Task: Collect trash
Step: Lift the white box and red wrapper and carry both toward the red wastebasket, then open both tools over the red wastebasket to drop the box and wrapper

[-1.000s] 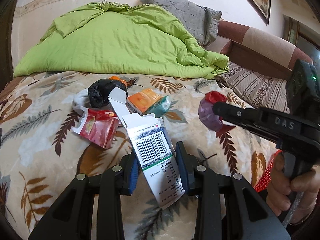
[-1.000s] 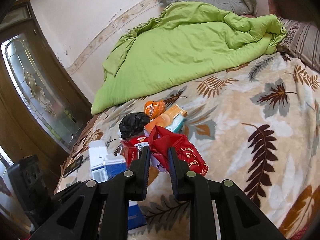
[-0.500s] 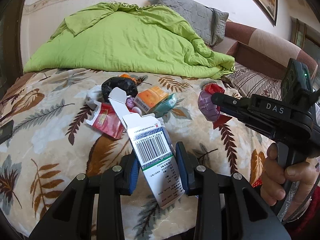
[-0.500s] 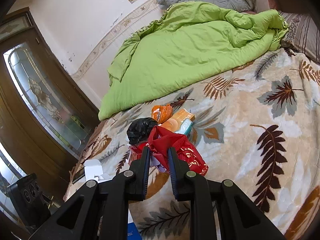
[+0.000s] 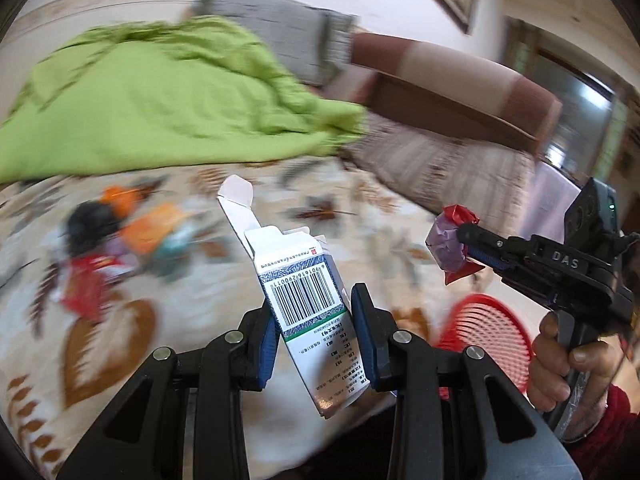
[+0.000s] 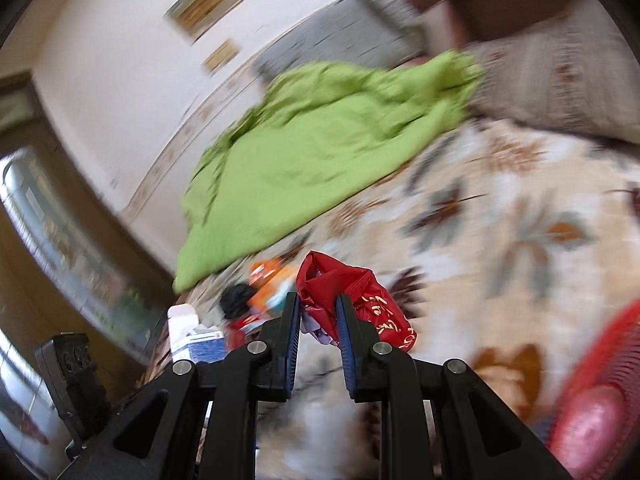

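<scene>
Both tools swung right and slightly up since a second ago; trash pile now far left in left view, red basket (image 5: 486,334) newly in view low right. Both views motion-blurred.

Left tool (image 5: 314,330) pinching white carton (image 5: 304,292), barcode side facing camera, top flap open and tilted up-left, bottom end sticking out below the pads. Carton lifted off the bed (image 5: 192,308).

Right tool (image 6: 317,320) clamped on red bag (image 6: 352,296), crumpled, gold print on one side, a bit of purple plastic bunched between the pads. Also seen in left view at right, bag wad at the tip (image 5: 452,242), held by a hand (image 5: 560,360) with a dark red sleeve. Bag held in the air over the bed edge, above and left of basket.

Remaining trash on leaf-print bedspread: black bag (image 5: 90,220), orange packs (image 5: 150,226), red box (image 5: 86,284), all close together, details blurred. Same pile just beyond the tool tips in right view (image 6: 256,292).

Green quilt (image 5: 160,100) heaped at far side of bed, grey pillow (image 5: 288,36) behind it. Basket at lower right of right view (image 6: 600,380), past the bed edge; contents unclear.
</scene>
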`<state>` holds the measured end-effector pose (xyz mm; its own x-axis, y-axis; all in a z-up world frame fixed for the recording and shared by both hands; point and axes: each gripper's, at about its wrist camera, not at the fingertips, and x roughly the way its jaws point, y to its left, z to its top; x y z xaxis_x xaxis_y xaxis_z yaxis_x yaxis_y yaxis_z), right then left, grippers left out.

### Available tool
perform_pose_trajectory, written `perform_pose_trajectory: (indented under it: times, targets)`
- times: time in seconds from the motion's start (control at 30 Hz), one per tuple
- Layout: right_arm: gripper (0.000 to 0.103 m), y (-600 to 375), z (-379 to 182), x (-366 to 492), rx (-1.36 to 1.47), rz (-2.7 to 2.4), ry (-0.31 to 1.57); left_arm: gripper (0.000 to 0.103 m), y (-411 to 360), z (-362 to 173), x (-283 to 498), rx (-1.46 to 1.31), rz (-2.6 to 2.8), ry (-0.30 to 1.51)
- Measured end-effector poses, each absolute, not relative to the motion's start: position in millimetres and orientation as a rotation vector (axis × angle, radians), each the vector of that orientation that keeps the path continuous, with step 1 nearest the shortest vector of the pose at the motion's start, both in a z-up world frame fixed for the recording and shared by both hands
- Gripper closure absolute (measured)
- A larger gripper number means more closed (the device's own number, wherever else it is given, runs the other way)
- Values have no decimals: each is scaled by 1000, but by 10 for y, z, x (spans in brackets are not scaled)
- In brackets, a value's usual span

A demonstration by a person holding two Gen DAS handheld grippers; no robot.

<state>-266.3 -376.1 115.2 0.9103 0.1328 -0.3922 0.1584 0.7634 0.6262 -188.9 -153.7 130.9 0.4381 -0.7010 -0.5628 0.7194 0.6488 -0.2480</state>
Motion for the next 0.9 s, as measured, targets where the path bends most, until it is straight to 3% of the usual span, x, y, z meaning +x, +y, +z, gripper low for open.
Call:
perform_pose_trajectory:
  times: [0.43,0.53,0.6,0.67,0.9]
  targets:
    - [82,-4934,899,-4128,852,-412,427,70,-3361,1150,-2619,114,-1310,844]
    - [80,-5076,798,-4304,897,-459,438,64,-3629,1030,-2748,162,-1342,883]
    - [64,-5124,731,-4363,926,-476,450,52,-3714,962,-2779,173,-1348,920]
    - [53,-5154,670,-4394,945,-501,466,48,-3719,920,-2771,159,-1346,931]
    - [49,-5108,757,-4303,915,-492,453,37,-3260,1013,-2594,116,-1214,862]
